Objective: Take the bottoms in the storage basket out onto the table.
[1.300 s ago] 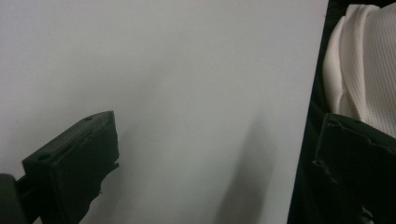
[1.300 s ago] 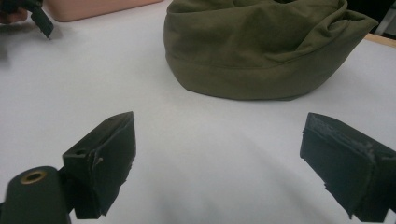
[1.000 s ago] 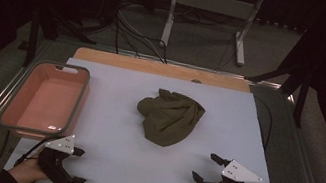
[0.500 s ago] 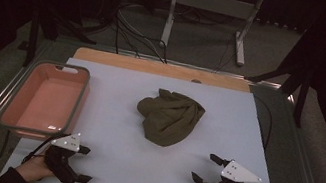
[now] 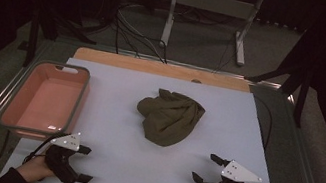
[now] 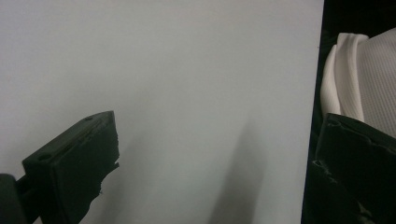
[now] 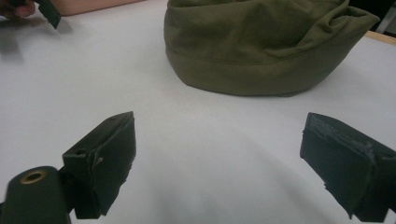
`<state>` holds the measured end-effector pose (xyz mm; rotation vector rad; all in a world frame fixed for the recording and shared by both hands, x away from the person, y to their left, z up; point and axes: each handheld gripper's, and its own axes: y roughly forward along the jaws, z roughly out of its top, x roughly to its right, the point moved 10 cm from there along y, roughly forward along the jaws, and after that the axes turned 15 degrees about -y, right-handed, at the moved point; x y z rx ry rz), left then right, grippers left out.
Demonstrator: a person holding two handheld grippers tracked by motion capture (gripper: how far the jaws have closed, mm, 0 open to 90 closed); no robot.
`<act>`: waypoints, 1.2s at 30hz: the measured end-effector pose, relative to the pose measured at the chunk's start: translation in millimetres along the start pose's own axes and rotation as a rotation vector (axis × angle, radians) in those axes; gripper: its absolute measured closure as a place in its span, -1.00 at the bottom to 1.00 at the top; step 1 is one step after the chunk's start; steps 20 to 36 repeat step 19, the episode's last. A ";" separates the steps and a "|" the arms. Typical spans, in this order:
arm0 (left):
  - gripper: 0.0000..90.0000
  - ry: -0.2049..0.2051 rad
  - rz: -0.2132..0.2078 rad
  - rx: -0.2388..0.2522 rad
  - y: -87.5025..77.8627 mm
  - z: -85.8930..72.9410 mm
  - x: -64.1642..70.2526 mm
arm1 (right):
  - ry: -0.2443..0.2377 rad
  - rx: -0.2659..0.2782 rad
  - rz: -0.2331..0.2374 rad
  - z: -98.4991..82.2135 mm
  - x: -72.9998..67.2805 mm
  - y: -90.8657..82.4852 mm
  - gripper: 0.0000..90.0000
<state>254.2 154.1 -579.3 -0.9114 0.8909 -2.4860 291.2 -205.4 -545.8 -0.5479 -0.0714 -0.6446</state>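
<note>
With the left gripper (image 5: 88,164) (image 6: 217,140), gripped nothing: kept spread wide, low over the table (image 5: 135,178) at 7 o'clock, aimed toward 3 o'clock. Had edged a little toward 3 o'clock and swung the jaws that way over the last second, then barely stirred in the later half of it. Looked along it, in the left gripper view, across bare tabletop to the near edge and some white fabric (image 6: 364,79) beyond, not toward anything to pick up.

With the right gripper (image 5: 203,166) (image 7: 217,135), likewise held nothing: spread wide at 5 o'clock, pointed toward 11 o'clock, in the same spot as a second before. Faced the cloth (image 5: 170,118) (image 7: 261,46) squarely in the right gripper view, with bare table between.

Found the cloth, an olive bundle, crumpled just past the table's centre toward 12 o'clock, untouched and unmoved, well apart from both grippers. Saw the tub (image 5: 79,102), pink and empty, at 9 o'clock, near the left gripper.

Judged the work as not yet begun: only a small settling of the left gripper, no reach. Likely called next for a reach to the cloth, most readily from the right; from the left, needed first a turn toward 1 o'clock.
</note>
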 end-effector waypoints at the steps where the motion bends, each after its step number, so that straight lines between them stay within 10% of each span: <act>1: -0.99 0.001 -0.003 0.001 0.0 0.1 0.4 | 0.001 0.000 -0.002 -0.5 0.8 -0.1 -0.77; 36: -0.99 0.004 -0.012 0.004 1.0 1.9 3.8 | 0.022 -0.010 -0.003 -5.0 3.1 0.4 -0.76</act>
